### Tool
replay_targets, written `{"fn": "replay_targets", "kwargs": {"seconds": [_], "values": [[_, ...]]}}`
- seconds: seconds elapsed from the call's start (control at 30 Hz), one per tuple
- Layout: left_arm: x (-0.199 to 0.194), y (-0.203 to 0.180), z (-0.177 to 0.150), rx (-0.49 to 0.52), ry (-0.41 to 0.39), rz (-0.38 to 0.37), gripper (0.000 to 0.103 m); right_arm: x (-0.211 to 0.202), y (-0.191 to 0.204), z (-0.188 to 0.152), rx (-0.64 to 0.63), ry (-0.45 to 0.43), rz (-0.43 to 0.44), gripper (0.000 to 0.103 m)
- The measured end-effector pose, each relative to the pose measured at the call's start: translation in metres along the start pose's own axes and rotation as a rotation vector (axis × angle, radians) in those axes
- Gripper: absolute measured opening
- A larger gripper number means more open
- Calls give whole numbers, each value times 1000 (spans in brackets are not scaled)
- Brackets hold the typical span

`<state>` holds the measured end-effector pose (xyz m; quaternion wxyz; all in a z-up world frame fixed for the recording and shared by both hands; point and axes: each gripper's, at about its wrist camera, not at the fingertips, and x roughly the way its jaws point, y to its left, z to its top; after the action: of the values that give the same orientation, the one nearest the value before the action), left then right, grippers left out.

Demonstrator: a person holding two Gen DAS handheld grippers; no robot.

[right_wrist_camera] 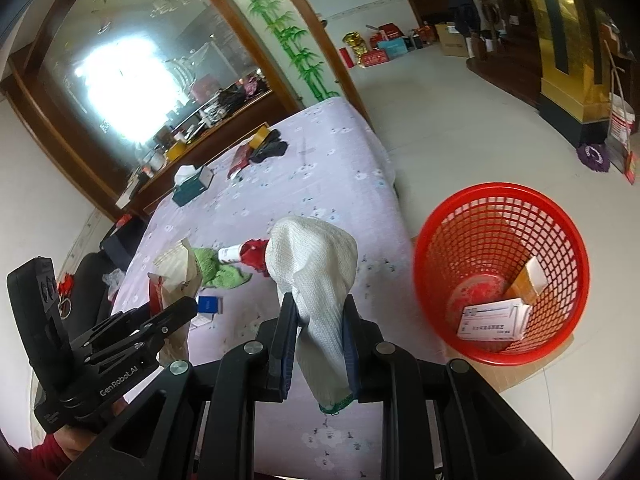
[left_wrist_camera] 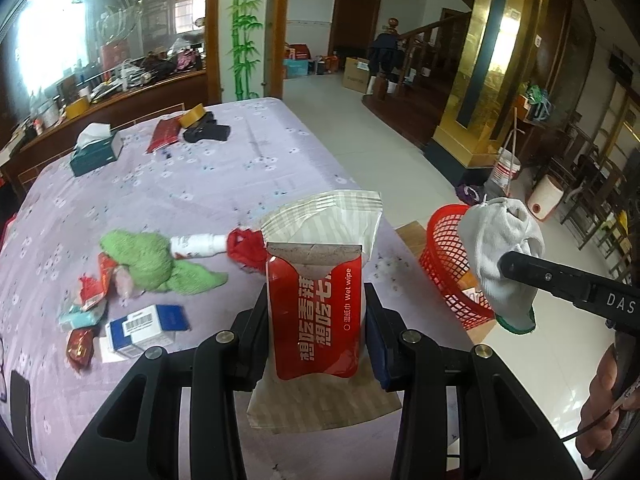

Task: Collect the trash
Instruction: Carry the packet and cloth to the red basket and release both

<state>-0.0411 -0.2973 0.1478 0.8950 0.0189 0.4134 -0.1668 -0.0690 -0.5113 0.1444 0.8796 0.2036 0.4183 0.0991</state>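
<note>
My left gripper is shut on a red wet wipe packet with a striped paper bag and holds it above the table's near edge. My right gripper is shut on a white cotton glove, also seen in the left wrist view, held up left of a red mesh basket on the floor. The basket holds a white box and an orange box. More trash lies on the table: red wrappers, a blue and white box, a small white bottle.
The table has a lilac flowered cloth. On it are a green cloth, a tissue box, a red pouch, a tape roll and a black item. A white bucket stands on the floor.
</note>
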Motion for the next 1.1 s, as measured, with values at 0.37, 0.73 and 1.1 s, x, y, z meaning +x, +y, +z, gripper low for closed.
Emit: {"fn": "replay_targets", "kwargs": {"seconds": [0.37, 0.73, 1.1], "values": [[13, -32, 15, 64, 4, -52, 40, -14, -28, 6, 74, -30, -42, 23], [27, -66, 28, 115, 14, -121, 40, -38, -69, 11, 167, -80, -102, 24], [64, -116, 44, 141, 85, -241, 40, -42, -122, 19, 299, -73, -150, 25]]}}
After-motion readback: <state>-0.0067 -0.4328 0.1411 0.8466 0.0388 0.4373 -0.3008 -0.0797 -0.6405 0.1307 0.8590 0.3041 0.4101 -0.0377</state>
